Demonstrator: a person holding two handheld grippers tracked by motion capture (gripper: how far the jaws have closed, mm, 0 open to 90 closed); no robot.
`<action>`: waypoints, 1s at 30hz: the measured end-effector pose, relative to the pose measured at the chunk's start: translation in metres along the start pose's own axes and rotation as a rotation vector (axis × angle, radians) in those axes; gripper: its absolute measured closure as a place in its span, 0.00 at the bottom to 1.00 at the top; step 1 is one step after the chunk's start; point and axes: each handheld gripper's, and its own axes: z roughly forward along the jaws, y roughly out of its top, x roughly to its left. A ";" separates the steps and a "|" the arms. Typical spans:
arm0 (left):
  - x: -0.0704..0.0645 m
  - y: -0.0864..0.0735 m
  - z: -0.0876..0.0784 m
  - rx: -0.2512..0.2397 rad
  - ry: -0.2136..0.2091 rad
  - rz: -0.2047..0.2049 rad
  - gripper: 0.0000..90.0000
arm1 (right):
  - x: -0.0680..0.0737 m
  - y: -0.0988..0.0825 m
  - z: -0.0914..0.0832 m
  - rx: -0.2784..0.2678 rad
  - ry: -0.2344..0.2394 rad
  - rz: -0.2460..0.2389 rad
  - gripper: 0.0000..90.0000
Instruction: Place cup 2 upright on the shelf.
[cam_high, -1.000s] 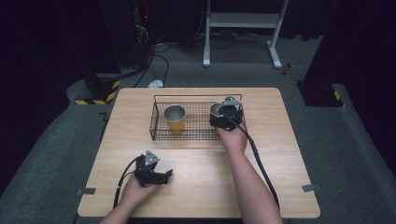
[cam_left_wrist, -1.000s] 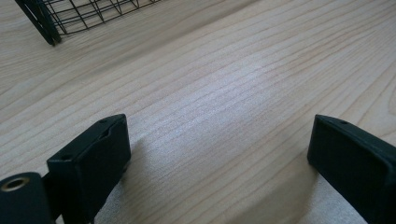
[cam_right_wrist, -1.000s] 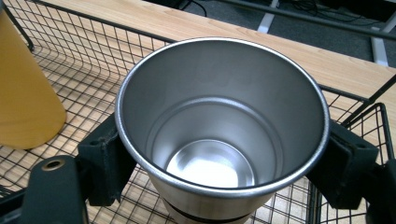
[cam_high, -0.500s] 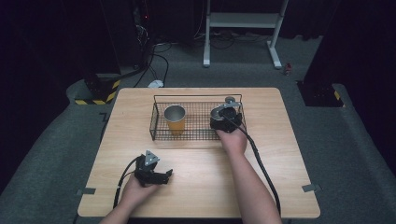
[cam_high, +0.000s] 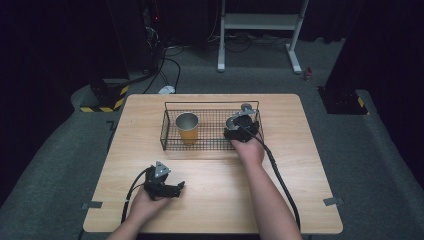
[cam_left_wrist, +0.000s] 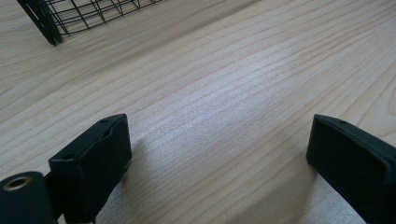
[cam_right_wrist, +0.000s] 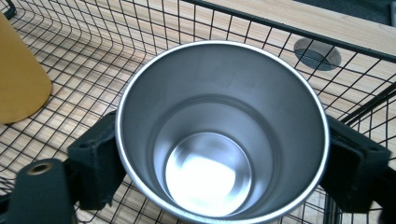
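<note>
Right gripper (cam_high: 239, 126) is working inside the wire basket (cam_high: 170, 142), at the basket's right end. Its jaws are standing against opposite sides of a steel cup (cam_right_wrist: 219, 130), holding it; the cup is sitting upright, mouth up, and looking empty down to its shiny bottom. Cannot tell whether its base is resting on the basket's mesh floor or hanging just above it.

Step in hand, as I judge it: setting the steel cup in, or taking it out of, the basket. To do it well, the person should be keeping the cup plumb and moving it straight up or down, staying off the basket's right wall and far rim, which are running close behind the cup in the right gripper view. Any sideways drag is likely to catch the base on the wires.

Left gripper (cam_high: 167, 187) is idling well in front of the basket, near the table's (cam_high: 300, 200) front edge. Its jaws have just been closing a little, yet are standing apart with bare wood between them, holding nothing.

Basket contents: the steel cup at the right end, and an orange cup (cam_high: 187, 128) with a metal inside at the left end, upright, well apart from the steel one. Inside of the orange cup is too dim to read.
</note>
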 end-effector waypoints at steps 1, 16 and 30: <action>0.000 0.000 0.000 0.000 0.000 0.000 0.08 | 0.000 0.000 -0.001 -0.001 0.009 0.000 0.13; 0.000 0.000 0.000 -0.001 0.001 0.001 0.08 | -0.003 0.004 -0.032 -0.120 0.007 0.003 0.08; 0.000 0.000 0.000 -0.001 0.001 0.001 0.08 | -0.011 -0.025 -0.074 -0.199 0.013 -0.007 0.08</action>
